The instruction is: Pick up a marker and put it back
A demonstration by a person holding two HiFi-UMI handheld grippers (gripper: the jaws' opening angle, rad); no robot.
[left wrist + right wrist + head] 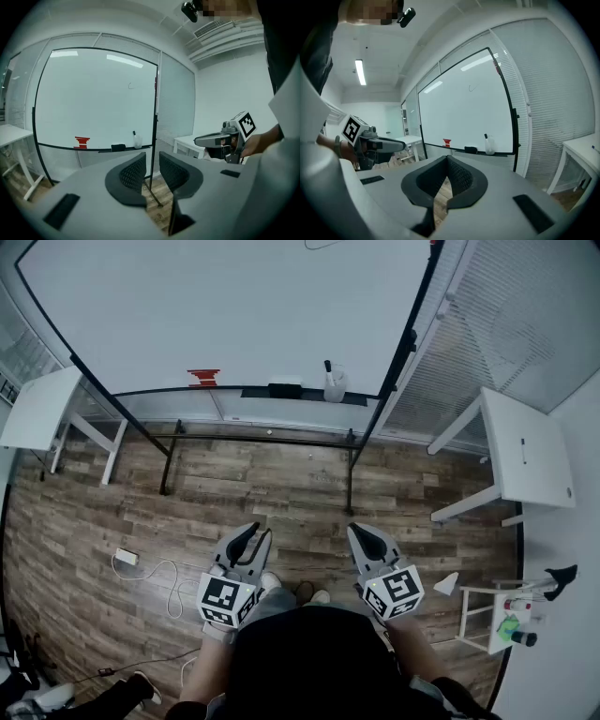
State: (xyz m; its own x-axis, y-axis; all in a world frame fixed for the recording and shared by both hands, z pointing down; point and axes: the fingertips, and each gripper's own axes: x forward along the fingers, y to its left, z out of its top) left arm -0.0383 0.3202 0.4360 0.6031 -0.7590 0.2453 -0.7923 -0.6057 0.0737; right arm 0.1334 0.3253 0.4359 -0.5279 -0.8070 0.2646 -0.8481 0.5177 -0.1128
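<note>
Jaws on your left gripper sit a little apart with nothing between them, and your right gripper has its jaws pressed together at the tips, holding nothing either. The marker stands in a clear cup on the whiteboard tray, well apart from both grippers across the wood floor.

The left gripper points at the whiteboard, its fingers a little apart with nothing between them. On the whiteboard's ledge sit a red block, a black eraser and a cup holding a marker. Right of the whiteboard, a hand holds the right gripper near a white desk.
</note>
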